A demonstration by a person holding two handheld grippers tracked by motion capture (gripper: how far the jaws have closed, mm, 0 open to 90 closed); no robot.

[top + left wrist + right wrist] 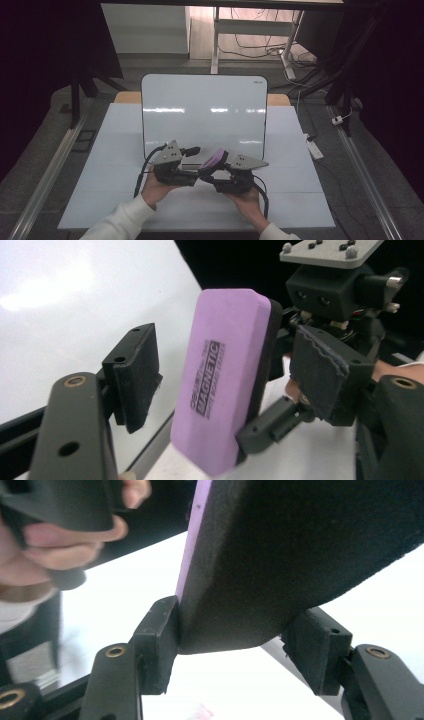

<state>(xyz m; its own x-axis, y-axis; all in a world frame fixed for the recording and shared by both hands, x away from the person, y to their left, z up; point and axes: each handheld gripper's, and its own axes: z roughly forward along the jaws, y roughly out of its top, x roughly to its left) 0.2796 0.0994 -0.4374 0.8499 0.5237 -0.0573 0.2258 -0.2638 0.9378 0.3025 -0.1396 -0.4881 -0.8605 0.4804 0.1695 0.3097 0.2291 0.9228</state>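
Observation:
A purple magnetic whiteboard eraser (215,159) with a black felt back hangs tilted above the table's front middle, between the two grippers. My right gripper (214,172) is shut on its lower end; in the right gripper view both pads (160,635) press the felt-backed eraser (310,545), with the gripper (235,650) around its short edge. My left gripper (192,164) stands open around the same eraser (225,375). In the left gripper view its left pad (135,375) is clear of the purple face, and the gripper (227,372) straddles the eraser without gripping it.
A white board (202,115) stands upright at the middle of the white table (125,200), just behind the grippers. Metal rails run along both sides of the table. Cables and a power strip (315,148) lie on the floor at the right.

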